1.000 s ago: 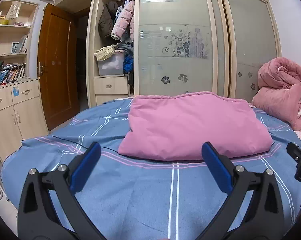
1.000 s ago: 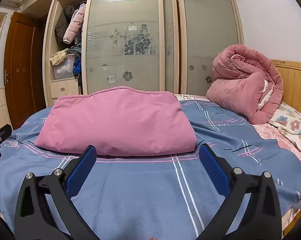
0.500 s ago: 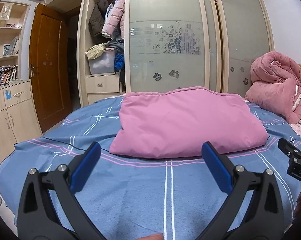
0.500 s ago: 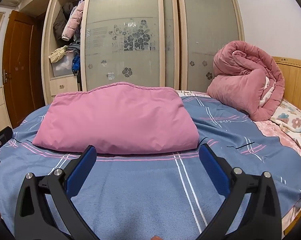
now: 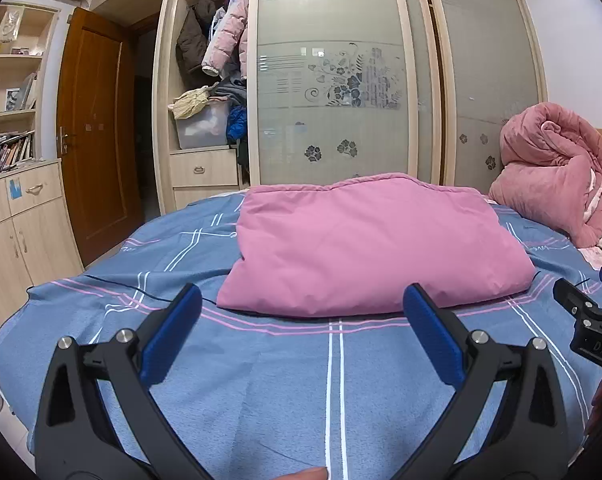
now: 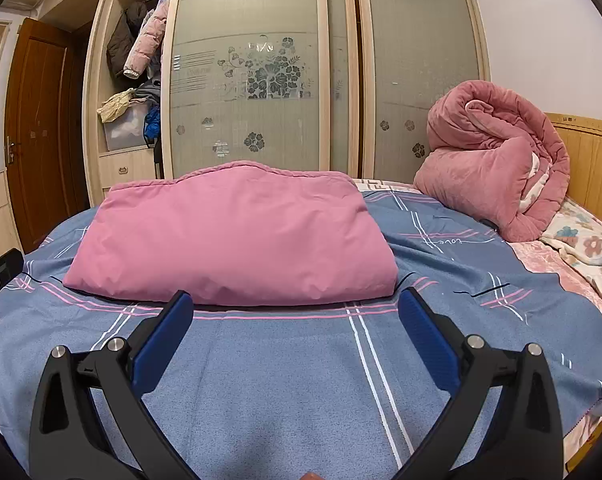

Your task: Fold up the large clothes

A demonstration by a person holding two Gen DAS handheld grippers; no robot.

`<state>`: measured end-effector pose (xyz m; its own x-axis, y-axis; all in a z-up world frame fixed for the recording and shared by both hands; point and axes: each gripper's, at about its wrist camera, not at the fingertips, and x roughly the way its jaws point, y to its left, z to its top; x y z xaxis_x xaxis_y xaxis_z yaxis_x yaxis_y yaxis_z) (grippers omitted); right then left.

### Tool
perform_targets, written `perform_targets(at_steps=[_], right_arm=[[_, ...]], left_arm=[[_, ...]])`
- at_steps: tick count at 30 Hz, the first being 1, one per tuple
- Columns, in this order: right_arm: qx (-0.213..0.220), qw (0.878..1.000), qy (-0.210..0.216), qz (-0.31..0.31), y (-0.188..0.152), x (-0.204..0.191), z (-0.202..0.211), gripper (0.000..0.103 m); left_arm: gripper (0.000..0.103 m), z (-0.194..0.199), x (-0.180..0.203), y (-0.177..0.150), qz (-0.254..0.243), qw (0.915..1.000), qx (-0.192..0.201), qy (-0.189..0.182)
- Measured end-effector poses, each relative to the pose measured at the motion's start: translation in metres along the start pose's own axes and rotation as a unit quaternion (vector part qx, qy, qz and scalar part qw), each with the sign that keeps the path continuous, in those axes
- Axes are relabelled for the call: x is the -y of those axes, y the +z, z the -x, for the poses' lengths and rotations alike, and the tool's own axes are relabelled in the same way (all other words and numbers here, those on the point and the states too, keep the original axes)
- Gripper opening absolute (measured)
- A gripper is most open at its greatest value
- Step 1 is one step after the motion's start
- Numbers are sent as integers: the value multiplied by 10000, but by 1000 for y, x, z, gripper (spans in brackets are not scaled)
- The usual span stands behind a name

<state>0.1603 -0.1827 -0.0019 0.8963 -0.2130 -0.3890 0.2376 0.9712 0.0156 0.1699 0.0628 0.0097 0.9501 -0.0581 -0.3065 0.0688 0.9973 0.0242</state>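
Both grippers have eased a little nearer the garment over the last second, its near edge now sitting just beyond the blue pads. Nearest, the left gripper (image 5: 301,316) and the right gripper (image 6: 295,318) hover above the blue striped bedsheet (image 5: 261,380), each with jaws spread wide and nothing between them, probably so they can come down on the cloth from either side. Just past them lies the pink padded garment (image 6: 237,236), already doubled into a thick, roughly rectangular bundle, flat on the sheet near the bed's middle. Farther right, a rolled pink quilt (image 6: 497,168) sits against the wooden headboard (image 6: 589,164), well apart. Farthest stands the wardrobe (image 5: 333,100), its left bay open.
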Motion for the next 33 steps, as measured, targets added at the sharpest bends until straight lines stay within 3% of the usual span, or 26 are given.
perform_targets(at_steps=[26, 33], right_arm=[[7, 10000, 36, 22, -1, 1, -1, 102], [5, 10000, 39, 31, -2, 2, -1, 102]], left_arm=[[101, -5, 7, -4, -147, 9997, -80, -177], [101, -8, 13, -5, -275, 9995, -84, 108]])
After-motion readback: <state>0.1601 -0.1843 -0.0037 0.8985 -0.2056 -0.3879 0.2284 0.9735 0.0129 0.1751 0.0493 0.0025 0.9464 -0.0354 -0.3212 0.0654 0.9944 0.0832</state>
